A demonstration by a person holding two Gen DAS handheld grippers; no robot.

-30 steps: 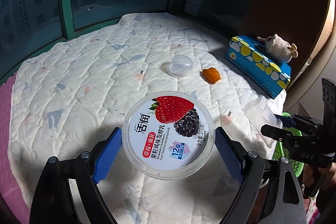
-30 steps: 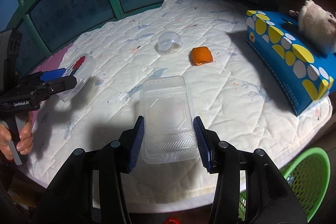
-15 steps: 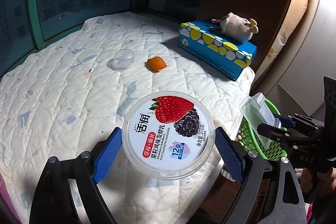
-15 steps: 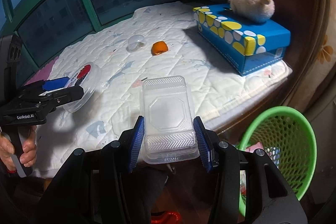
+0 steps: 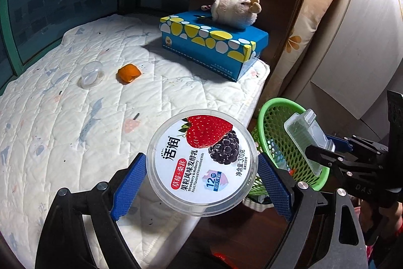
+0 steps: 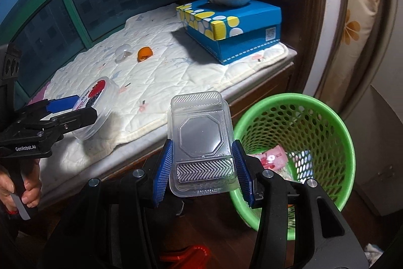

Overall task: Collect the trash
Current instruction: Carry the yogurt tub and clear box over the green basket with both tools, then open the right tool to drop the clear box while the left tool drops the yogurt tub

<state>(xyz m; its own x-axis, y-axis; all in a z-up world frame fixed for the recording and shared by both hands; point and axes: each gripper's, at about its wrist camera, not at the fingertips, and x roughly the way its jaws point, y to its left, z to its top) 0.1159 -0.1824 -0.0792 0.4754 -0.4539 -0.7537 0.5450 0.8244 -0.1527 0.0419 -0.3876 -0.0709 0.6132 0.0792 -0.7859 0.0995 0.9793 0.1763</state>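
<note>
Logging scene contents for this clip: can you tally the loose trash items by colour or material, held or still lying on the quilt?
Clear plastic, held: 2, the yogurt tub in the left gripper and the clear tray in the right gripper
Clear plastic, on the quilt: 1, the dome cup
Orange, on the quilt: 1, the orange scrap
Total: 4

Home bedroom: quilted window-seat mattress (image 5: pixel 75 102)
</note>
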